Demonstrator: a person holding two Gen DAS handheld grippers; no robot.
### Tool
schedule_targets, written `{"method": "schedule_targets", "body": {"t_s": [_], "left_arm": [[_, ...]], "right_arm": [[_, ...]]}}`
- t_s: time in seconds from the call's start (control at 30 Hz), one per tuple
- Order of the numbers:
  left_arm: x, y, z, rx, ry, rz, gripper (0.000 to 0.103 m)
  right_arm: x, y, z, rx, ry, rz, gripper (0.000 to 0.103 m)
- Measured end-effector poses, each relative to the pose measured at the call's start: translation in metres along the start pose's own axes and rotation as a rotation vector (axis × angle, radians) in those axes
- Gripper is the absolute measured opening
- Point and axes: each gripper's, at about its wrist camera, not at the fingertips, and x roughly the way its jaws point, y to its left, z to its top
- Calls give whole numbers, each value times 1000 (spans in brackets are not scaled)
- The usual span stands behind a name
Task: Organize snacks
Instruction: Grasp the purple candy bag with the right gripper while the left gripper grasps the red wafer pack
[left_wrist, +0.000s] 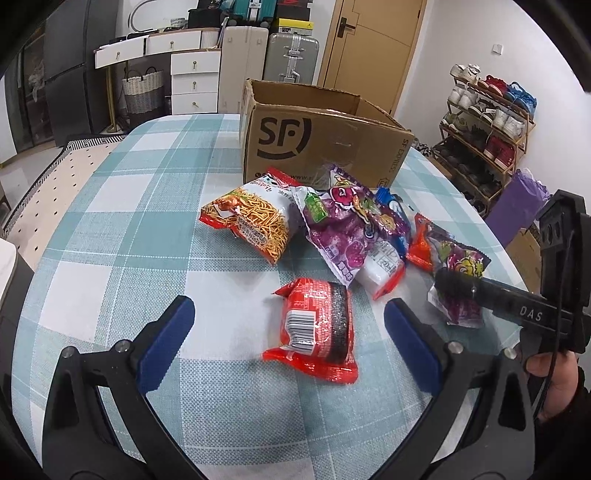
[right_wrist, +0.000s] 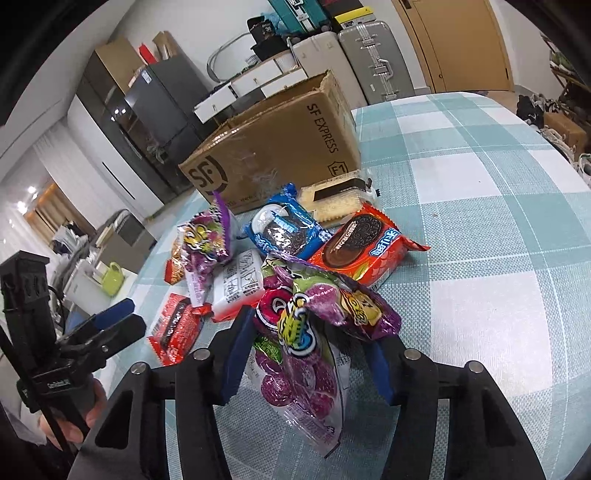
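Note:
My right gripper (right_wrist: 310, 332) is shut on a purple grape-candy bag (right_wrist: 295, 369), which crumples between its blue pads; from the left wrist view this gripper (left_wrist: 450, 286) sits on the same bag (left_wrist: 463, 260) at the right. My left gripper (left_wrist: 289, 304) is open, and a red packet (left_wrist: 317, 332) with a barcode lies flat on the cloth between its fingers, untouched. The right wrist view shows that gripper (right_wrist: 122, 319) from the side, over the red packet (right_wrist: 177, 328). An open SF cardboard box (left_wrist: 314, 147) (right_wrist: 277, 147) stands behind the pile.
On the plaid tablecloth (left_wrist: 129, 221) lie a noodle-snack bag (left_wrist: 251, 225), a second purple bag (left_wrist: 343, 225), a blue cookie pack (right_wrist: 284, 229), a red cookie pack (right_wrist: 365, 251), a white packet (right_wrist: 236, 284) and a clear cake pack (right_wrist: 340, 199). A shoe rack (left_wrist: 487, 129) stands beyond the table.

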Motion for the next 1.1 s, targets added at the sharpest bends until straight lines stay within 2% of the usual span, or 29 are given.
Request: {"method": "schedule_targets", "body": {"t_s": [0.17, 0.3, 0.4, 0.67, 1.1], "left_arm": [[0, 1, -2, -1, 2, 12, 102], [-1, 2, -4, -3, 12, 14, 102], [-5, 1, -8, 4, 14, 21, 102], [-7, -2, -16, 14, 26, 32, 102], [-2, 2, -16, 6, 54, 52, 102]], "right_arm": [[-12, 1, -6, -9, -21, 14, 50], [-17, -5, -9, 25, -14, 30, 51], [-17, -12, -12, 67, 28, 35, 53], [-33, -22, -24, 103, 32, 43, 55], [-69, -8, -30, 1, -86, 60, 49]]}}
